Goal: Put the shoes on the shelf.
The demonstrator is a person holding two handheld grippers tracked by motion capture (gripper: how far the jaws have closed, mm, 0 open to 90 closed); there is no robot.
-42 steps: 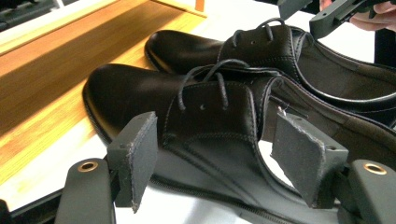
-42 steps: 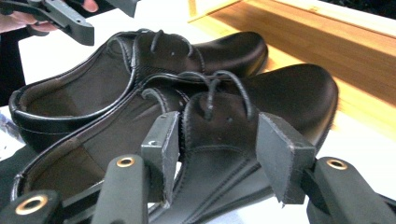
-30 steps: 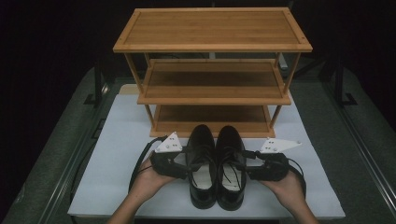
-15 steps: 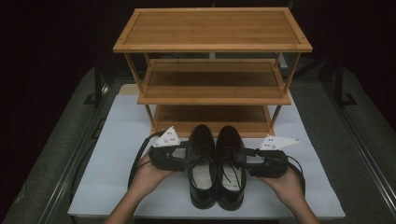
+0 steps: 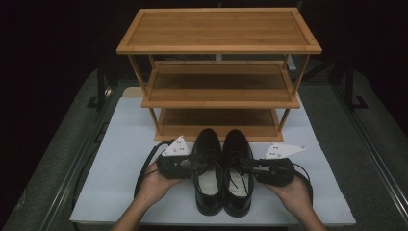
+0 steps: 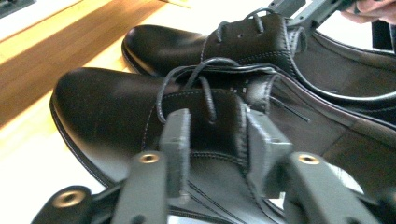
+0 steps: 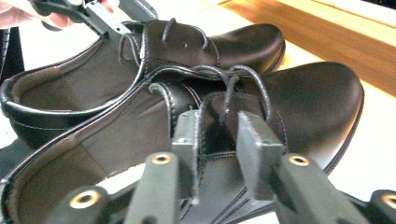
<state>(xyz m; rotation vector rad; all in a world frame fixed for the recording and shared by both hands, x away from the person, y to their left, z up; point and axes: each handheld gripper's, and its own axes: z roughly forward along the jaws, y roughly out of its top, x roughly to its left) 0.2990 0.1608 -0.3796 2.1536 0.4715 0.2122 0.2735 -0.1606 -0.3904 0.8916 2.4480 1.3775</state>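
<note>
High view: sitting side by side on the white mat point(image 5: 120, 163), toes pointing at the bottom tier of the bamboo shoe rack point(image 5: 219, 72), a pair of black lace-up dress shoes, the left shoe point(image 5: 208, 171) touching the right shoe point(image 5: 237, 171). Coming in from each side, the left gripper point(image 5: 190, 163) and right gripper point(image 5: 248, 166), each cradled in a hand.

Left gripper view: clamping down on the lace-side wall of the nearer shoe point(image 6: 187, 121), jaws pinching the leather between them. Sitting just behind, the other shoe point(image 6: 233, 42).

Right gripper view: same deal, squeezing the upper of the nearer shoe point(image 7: 261, 116) right by the laces, partner shoe point(image 7: 177, 51) touching behind it.
</note>
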